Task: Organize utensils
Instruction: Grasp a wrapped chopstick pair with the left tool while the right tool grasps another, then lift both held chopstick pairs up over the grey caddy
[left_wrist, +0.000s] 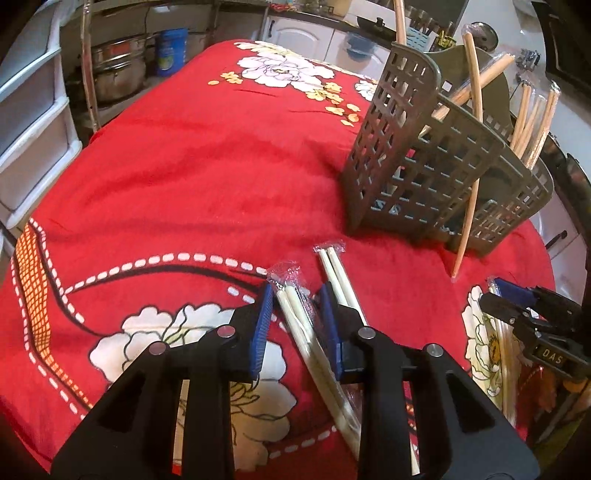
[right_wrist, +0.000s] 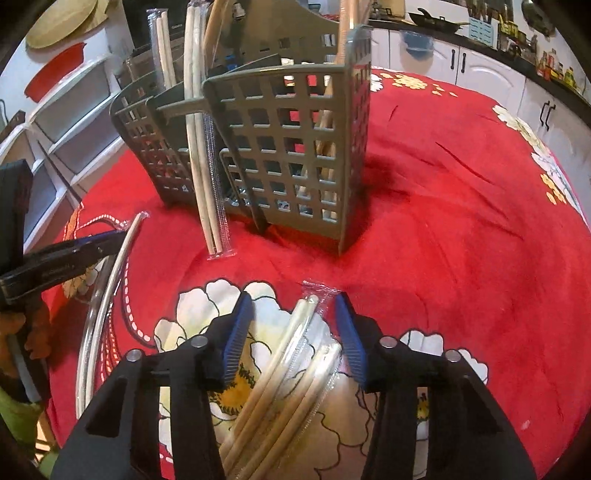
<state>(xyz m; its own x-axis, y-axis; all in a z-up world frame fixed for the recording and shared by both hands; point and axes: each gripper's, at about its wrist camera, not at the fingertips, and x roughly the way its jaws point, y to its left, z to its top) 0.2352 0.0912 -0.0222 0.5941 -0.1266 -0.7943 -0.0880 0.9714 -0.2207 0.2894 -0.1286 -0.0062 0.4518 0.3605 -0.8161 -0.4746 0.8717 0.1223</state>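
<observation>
The left tool (left_wrist: 295, 314) straddles a wrapped chopstick pair (left_wrist: 295, 306) at lower centre, jaws apart; the right tool (right_wrist: 293, 332) likewise gapes over another wrapped pair (right_wrist: 295, 350). Pickup seems underway (nothing clamped); next, closing, then lifting toward the grey slotted caddy (right_wrist: 288, 147) upper centre.

Both claws hung low and level, pointing forward. The left claw (left_wrist: 295, 317) stood with its blue pads parted. The right claw (right_wrist: 293, 332) was spread wider, its jaws apart.
</observation>
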